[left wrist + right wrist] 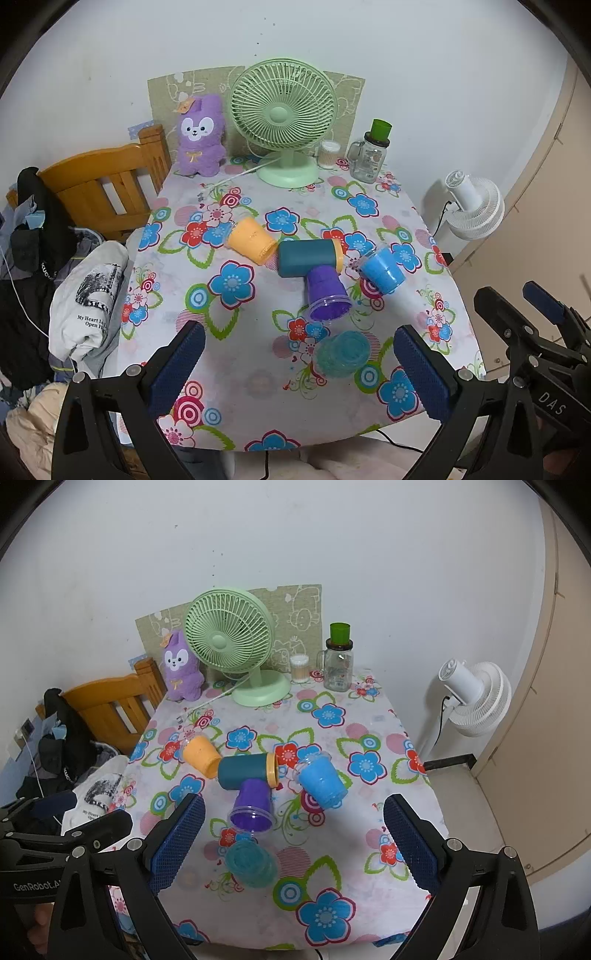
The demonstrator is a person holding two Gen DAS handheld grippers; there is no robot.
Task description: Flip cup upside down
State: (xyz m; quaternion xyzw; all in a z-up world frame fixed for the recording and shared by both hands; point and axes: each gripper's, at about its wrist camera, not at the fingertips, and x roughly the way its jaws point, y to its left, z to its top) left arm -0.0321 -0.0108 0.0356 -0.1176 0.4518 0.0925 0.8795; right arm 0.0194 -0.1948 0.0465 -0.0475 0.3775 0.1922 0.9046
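Several cups lie on the floral table [258, 369]. An orange cup [252, 240], a dark teal cup with a yellow rim [308, 257], a purple cup [327, 295] and a blue cup [382, 269] lie on their sides in a cluster. A turquoise cup [343, 353] stands nearest the front edge; I cannot tell which end is up. They also show in the right wrist view: orange cup [201, 756], teal cup [245, 770], purple cup [252, 805], blue cup [322, 782], turquoise cup [251, 862]. My left gripper [299, 373] and right gripper [295, 843] are open and empty above the front edge.
At the back stand a green fan [282, 118], a purple plush rabbit [200, 136], a glass jar with a green cup on top [369, 158] and a small white pot [328, 154]. A wooden chair [107, 184] and clothes are left; a white floor fan [474, 206] is right.
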